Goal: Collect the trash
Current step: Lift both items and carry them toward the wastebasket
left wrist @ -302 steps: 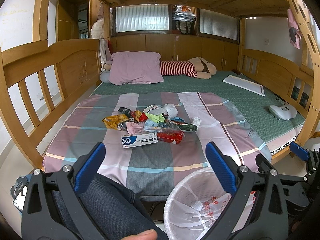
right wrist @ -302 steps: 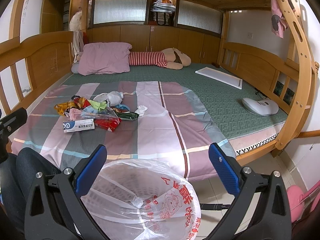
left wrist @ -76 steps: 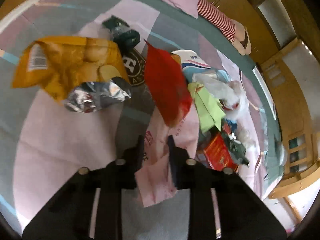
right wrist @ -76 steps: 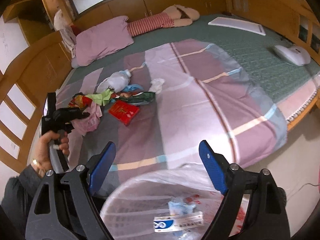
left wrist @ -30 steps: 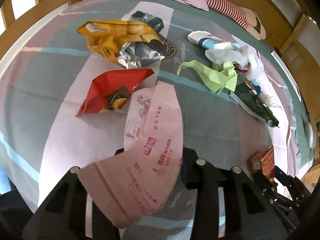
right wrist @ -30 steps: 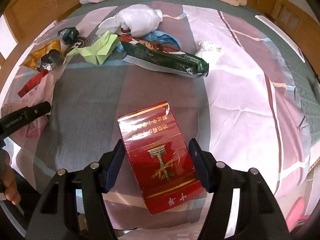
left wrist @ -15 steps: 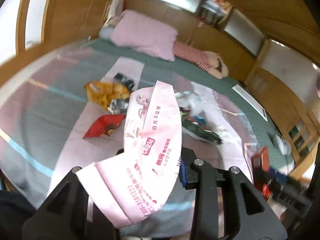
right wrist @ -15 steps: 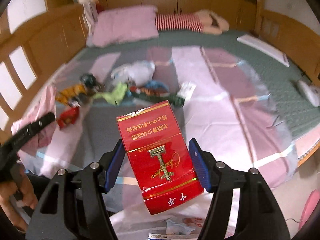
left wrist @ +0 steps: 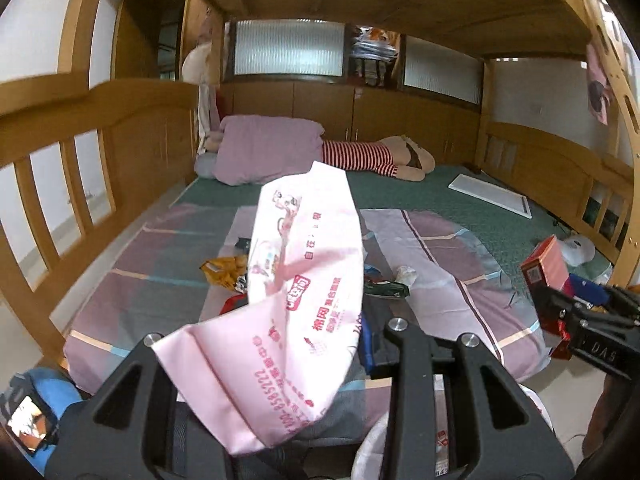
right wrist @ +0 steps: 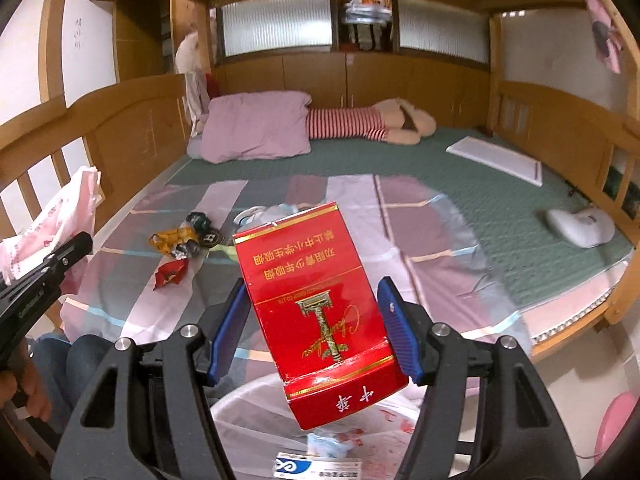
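My left gripper (left wrist: 320, 344) is shut on a pink tissue wrapper (left wrist: 296, 304), held up in front of the bed. It also shows at the left of the right wrist view (right wrist: 48, 220). My right gripper (right wrist: 312, 328) is shut on a red cigarette box (right wrist: 316, 308), held above the bin with the white plastic liner (right wrist: 256, 408); a blue-and-white box (right wrist: 316, 468) lies inside. The red box also shows in the left wrist view (left wrist: 546, 268). More trash lies on the striped sheet (right wrist: 420, 240): a yellow snack bag (right wrist: 172, 238), a red wrapper (right wrist: 170, 274), a dark packet (left wrist: 386, 288).
A pink pillow (right wrist: 256, 128) and a striped plush doll (right wrist: 368, 122) lie at the bed's far end. A white board (right wrist: 496, 160) and a white device (right wrist: 580, 224) lie on the green mat at right. Wooden rails (left wrist: 60, 184) border the bed. My knee (right wrist: 80, 356) is at lower left.
Both grippers have pulled back from the bed and risen with their loads. The red box now hangs over the bin; the pink wrapper is lifted clear of the sheet.
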A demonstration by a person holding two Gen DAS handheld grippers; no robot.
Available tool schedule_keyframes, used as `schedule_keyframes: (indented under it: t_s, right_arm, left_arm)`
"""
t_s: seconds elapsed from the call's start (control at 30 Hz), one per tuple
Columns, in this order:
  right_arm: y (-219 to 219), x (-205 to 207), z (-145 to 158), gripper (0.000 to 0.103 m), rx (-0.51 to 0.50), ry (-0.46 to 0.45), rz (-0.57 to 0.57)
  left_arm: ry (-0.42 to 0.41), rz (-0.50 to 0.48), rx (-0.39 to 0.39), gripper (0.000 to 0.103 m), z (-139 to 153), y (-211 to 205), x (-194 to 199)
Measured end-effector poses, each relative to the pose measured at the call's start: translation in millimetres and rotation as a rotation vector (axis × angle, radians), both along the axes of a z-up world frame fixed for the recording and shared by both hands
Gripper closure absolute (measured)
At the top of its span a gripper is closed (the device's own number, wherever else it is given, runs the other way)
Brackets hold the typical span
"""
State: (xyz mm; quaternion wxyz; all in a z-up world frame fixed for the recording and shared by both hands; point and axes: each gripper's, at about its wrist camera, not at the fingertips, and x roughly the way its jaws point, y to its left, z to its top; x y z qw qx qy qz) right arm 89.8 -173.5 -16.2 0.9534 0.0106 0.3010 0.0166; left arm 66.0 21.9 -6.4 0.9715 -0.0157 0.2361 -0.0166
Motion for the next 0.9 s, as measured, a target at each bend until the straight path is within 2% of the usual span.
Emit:
schedule_keyframes:
  t_s: [0.17, 0.37, 0.57, 0.73, 0.9]
  right_arm:
    - [-11, -10, 5, 0.038, 0.021, 0.000, 0.002]
    - [-17, -21, -6, 0.038, 0.014, 0.050, 0.025]
    - [-28, -27, -9, 0.038, 0.075, 0.090, 0.040]
    - [-27, -32, -8, 0.038, 0.064, 0.092, 0.050]
    - [-14, -35, -29, 0.038, 0.044, 0.198, 0.117]
  left_arm:
    - [-0.015, -0.013, 0.004, 0.067, 9, -7, -10]
    - [-0.023, -0.026, 0.031, 0.067, 10, -18, -18]
    - [-0.026, -0.046, 0.045, 0.067, 12, -25, -23]
    - [-0.019, -0.060, 0.050, 0.067, 11, -31, -26]
    - [-0.019, -0.083, 0.052, 0.067, 10, -37, -29]
